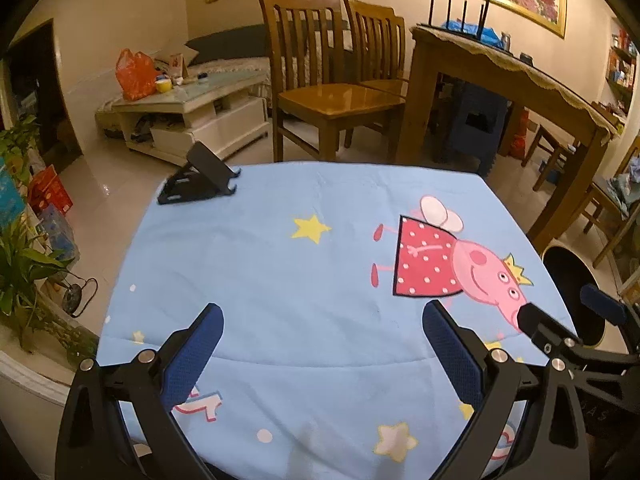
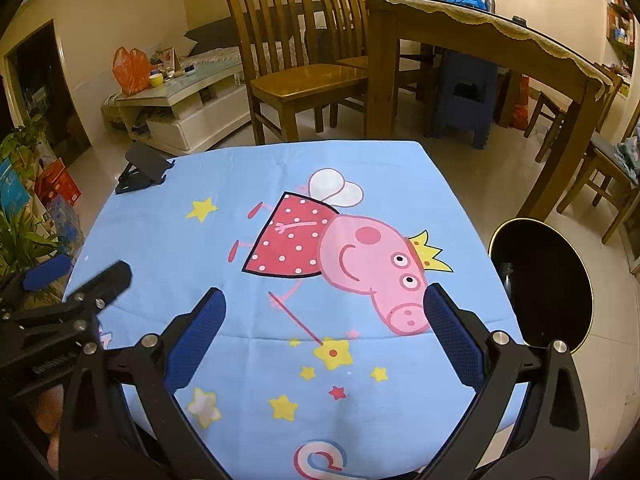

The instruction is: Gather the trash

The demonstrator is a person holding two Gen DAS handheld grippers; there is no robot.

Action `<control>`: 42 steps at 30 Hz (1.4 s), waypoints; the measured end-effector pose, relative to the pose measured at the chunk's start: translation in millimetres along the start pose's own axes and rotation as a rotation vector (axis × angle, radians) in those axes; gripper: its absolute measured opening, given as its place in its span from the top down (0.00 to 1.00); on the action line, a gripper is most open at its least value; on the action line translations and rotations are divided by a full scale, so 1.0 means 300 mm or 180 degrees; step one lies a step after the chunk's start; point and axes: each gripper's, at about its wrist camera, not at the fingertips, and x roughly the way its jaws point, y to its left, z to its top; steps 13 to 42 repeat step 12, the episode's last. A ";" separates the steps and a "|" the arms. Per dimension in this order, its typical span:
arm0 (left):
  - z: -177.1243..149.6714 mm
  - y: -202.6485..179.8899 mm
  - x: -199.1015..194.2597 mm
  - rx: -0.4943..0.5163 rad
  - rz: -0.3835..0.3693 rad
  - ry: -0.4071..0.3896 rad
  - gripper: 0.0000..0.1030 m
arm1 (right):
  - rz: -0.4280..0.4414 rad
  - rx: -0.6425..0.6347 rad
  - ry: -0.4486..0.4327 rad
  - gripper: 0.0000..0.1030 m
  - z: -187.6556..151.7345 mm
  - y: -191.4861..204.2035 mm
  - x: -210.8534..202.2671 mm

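- Between both pairs of fingers nothing is held; the left gripper (image 1: pixel 322 320) is spread wide over the blue cartoon cloth (image 1: pixel 280 280), and the right gripper (image 2: pixel 324 304) is likewise held apart and empty above it.
- No trash can be made out on the cloth ahead of either pair of fingers; only a black folding stand (image 1: pixel 200 180) is seen, far ahead and to the left of the left fingers.
- Beyond the right gripper's right finger, off the table edge and lower down, a dark round bin (image 2: pixel 548 280) is seen; a small pale shape inside it cannot be identified.
- The task is judged to be either near its end or at a pause, since nothing remains to be picked from the cloth.
- A risk is judged from the closeness of the two tools; one could be knocked by the other if either were swung inward.
- The loose cloth could be snagged by a lowered fingertip and dragged; the stand might then be toppled off the far corner.
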 end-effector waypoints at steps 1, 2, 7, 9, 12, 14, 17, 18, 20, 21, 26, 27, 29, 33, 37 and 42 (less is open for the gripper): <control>0.002 -0.001 -0.006 0.0006 0.0045 -0.0035 0.07 | -0.0009 -0.0001 -0.0003 0.05 0.001 0.000 -0.003; 0.004 -0.001 -0.009 0.0010 0.0080 -0.0059 0.07 | -0.0021 0.0000 -0.0009 0.05 0.000 -0.001 -0.006; 0.008 -0.007 0.008 0.0114 0.0253 -0.0026 0.07 | -0.0090 0.0007 -0.0011 0.05 0.000 -0.010 -0.008; 0.001 -0.012 0.018 0.0165 0.0367 0.0003 0.07 | -0.0109 0.0003 -0.0011 0.05 -0.001 -0.013 -0.009; -0.005 -0.020 0.013 0.0207 0.0405 -0.0013 0.07 | -0.0132 0.0001 -0.0009 0.05 -0.001 -0.017 -0.011; -0.005 -0.020 0.013 0.0207 0.0405 -0.0013 0.07 | -0.0132 0.0001 -0.0009 0.05 -0.001 -0.017 -0.011; -0.005 -0.020 0.013 0.0207 0.0405 -0.0013 0.07 | -0.0132 0.0001 -0.0009 0.05 -0.001 -0.017 -0.011; -0.005 -0.020 0.013 0.0207 0.0405 -0.0013 0.07 | -0.0132 0.0001 -0.0009 0.05 -0.001 -0.017 -0.011; -0.005 -0.020 0.013 0.0207 0.0405 -0.0013 0.07 | -0.0132 0.0001 -0.0009 0.05 -0.001 -0.017 -0.011; -0.005 -0.020 0.013 0.0207 0.0405 -0.0013 0.07 | -0.0132 0.0001 -0.0009 0.05 -0.001 -0.017 -0.011; -0.005 -0.020 0.013 0.0207 0.0405 -0.0013 0.07 | -0.0132 0.0001 -0.0009 0.05 -0.001 -0.017 -0.011; -0.005 -0.020 0.013 0.0207 0.0405 -0.0013 0.07 | -0.0132 0.0001 -0.0009 0.05 -0.001 -0.017 -0.011; -0.005 -0.020 0.013 0.0207 0.0405 -0.0013 0.07 | -0.0132 0.0001 -0.0009 0.05 -0.001 -0.017 -0.011; -0.005 -0.020 0.013 0.0207 0.0405 -0.0013 0.07 | -0.0132 0.0001 -0.0009 0.05 -0.001 -0.017 -0.011; -0.005 -0.020 0.013 0.0207 0.0405 -0.0013 0.07 | -0.0132 0.0001 -0.0009 0.05 -0.001 -0.017 -0.011; -0.005 -0.020 0.013 0.0207 0.0405 -0.0013 0.07 | -0.0132 0.0001 -0.0009 0.05 -0.001 -0.017 -0.011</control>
